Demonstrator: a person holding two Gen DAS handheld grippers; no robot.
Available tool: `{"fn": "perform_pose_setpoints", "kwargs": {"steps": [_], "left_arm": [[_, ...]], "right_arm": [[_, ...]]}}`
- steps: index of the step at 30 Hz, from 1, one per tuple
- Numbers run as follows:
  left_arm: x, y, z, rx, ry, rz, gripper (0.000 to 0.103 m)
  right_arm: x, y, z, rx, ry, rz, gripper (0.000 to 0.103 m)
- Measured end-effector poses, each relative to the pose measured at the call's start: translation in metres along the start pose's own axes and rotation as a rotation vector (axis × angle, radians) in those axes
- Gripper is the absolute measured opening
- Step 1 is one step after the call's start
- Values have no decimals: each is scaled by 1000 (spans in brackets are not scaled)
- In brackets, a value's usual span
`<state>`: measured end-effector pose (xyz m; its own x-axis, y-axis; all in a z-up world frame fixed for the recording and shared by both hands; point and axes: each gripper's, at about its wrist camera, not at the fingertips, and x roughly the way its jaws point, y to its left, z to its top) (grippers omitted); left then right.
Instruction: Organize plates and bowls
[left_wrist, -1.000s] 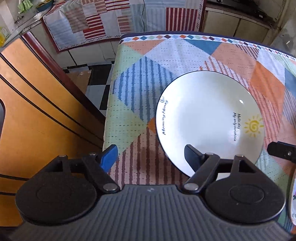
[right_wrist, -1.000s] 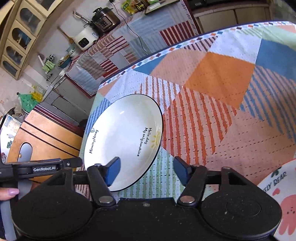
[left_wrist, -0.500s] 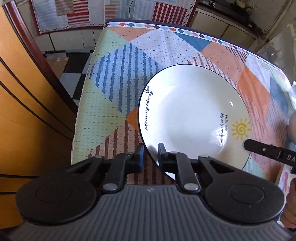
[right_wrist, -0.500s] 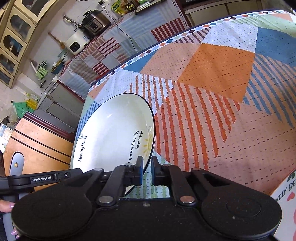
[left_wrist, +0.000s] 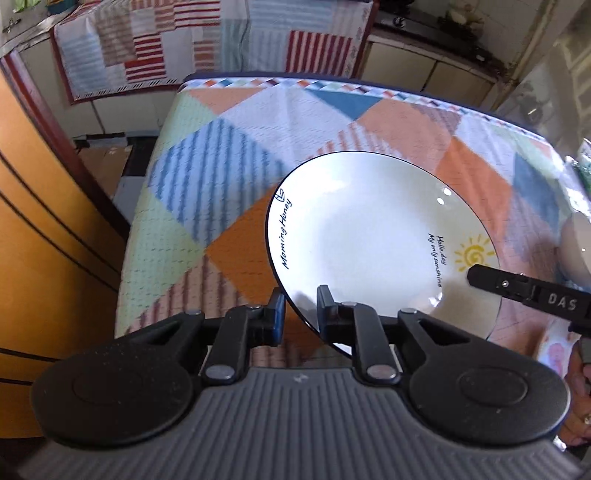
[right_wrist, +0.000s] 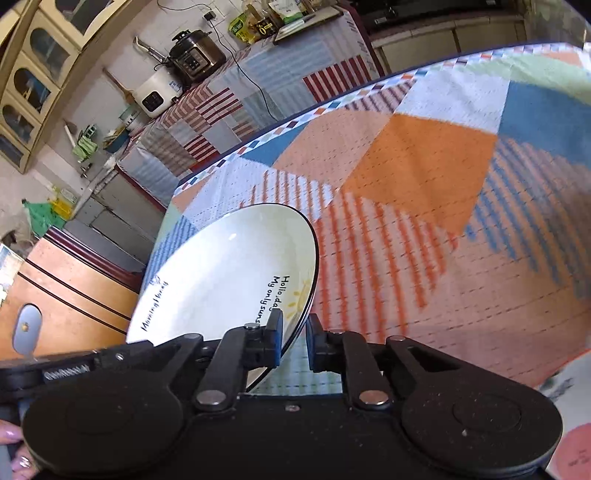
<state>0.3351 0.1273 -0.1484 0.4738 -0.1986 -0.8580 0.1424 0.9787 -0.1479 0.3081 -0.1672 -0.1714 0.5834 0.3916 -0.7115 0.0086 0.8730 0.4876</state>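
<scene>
A white plate (left_wrist: 369, 236) with a dark rim, a yellow sun and the words "Morning Honey" is held above the patchwork tablecloth (left_wrist: 221, 177). My left gripper (left_wrist: 300, 312) is shut on its near rim. My right gripper (right_wrist: 294, 339) is shut on the rim by the sun; the plate (right_wrist: 229, 280) tilts in the right wrist view. The right gripper's finger shows in the left wrist view (left_wrist: 517, 288) over the plate's right edge.
A second plate with a pink pattern (right_wrist: 569, 413) lies at the table's near right corner. An orange wooden door (left_wrist: 44, 258) stands left of the table. A counter with cookers (right_wrist: 192, 55) runs along the back wall.
Both grippers closed from open onto the plate's rim one second ago. Since then the plate has come up off the tablecloth and shifted to the right.
</scene>
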Motion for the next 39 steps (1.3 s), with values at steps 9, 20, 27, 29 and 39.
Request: {"fn": "perform_pose_setpoints", "kwargs": {"steps": [9,20,27,29,39], "left_arm": [[28,-59,-5,-48,28,-48,16],[38,-69,-13,-55,49,-61,17],[24,-73,-13,-23,70,-61,26],[13,-73,-13,6,74,-47,30],[-53,-56,-20,49,49,22,31]], "right_arm": [[-33,-42,17,-120,-32,-111,18],[-22,-50,23,-221,-12,-169,18],[-24,-40,17,-133,-24,-252,32],[-35,-36,15,-108,-36,-237,39],[-99,-13,-21,-85,-32,-58,44]]}}
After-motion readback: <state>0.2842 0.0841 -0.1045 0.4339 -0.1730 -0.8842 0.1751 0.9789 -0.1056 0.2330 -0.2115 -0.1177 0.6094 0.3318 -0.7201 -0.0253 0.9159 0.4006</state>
